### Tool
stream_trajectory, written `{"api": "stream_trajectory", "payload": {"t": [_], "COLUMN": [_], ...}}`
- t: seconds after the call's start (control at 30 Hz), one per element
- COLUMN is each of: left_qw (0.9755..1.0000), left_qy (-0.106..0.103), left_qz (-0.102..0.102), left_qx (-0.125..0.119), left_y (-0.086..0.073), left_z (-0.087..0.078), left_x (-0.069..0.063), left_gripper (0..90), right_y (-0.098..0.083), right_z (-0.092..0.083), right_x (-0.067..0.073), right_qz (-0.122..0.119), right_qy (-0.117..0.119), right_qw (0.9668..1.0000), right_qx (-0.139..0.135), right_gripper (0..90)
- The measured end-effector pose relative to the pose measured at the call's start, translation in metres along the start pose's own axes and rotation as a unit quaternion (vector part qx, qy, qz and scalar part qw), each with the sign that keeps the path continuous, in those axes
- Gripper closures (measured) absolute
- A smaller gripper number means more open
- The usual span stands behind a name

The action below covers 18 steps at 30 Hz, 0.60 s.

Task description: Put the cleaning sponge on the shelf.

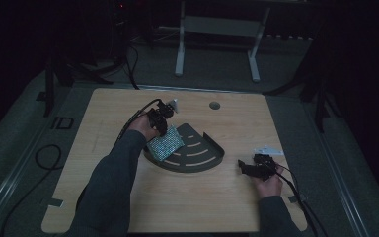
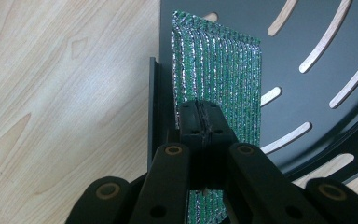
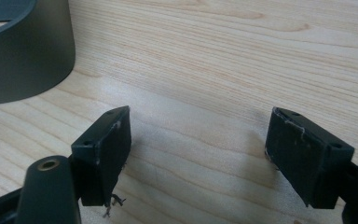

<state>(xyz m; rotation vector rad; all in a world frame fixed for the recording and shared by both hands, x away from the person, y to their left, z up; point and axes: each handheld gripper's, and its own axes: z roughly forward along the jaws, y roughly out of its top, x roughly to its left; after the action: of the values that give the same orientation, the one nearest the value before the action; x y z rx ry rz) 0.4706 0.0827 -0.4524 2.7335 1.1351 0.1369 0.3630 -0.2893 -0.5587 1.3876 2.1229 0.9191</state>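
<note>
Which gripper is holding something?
The left gripper: jaws pinched on the green mesh pad over the dark tray. The right gripper stands open.

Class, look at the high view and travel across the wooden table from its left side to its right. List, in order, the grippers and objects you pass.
left gripper pinching the green sparkly pad → dark slotted fan-shaped tray → right gripper, jaws open over bare table.
</note>
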Motion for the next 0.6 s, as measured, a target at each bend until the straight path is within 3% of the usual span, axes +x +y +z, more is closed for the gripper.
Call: {"api": "stream_trajectory", "payload": {"t": [0.6], "left_qw": [0.9996], "left_qy": [0.015], "left_qz": [-0.012], "left_qx": [0.022], "left_y": [-0.005], "left_z": [0.011], "left_x": [0.012], "left_gripper": [90.0], "right_y": [0.0], "right_z": [0.0], "right_x": [0.0], "right_qz": [0.0], "right_qy": [0.0], "right_qw": [1.0], "right_qx": [0.0], "right_gripper": [21.9]}}
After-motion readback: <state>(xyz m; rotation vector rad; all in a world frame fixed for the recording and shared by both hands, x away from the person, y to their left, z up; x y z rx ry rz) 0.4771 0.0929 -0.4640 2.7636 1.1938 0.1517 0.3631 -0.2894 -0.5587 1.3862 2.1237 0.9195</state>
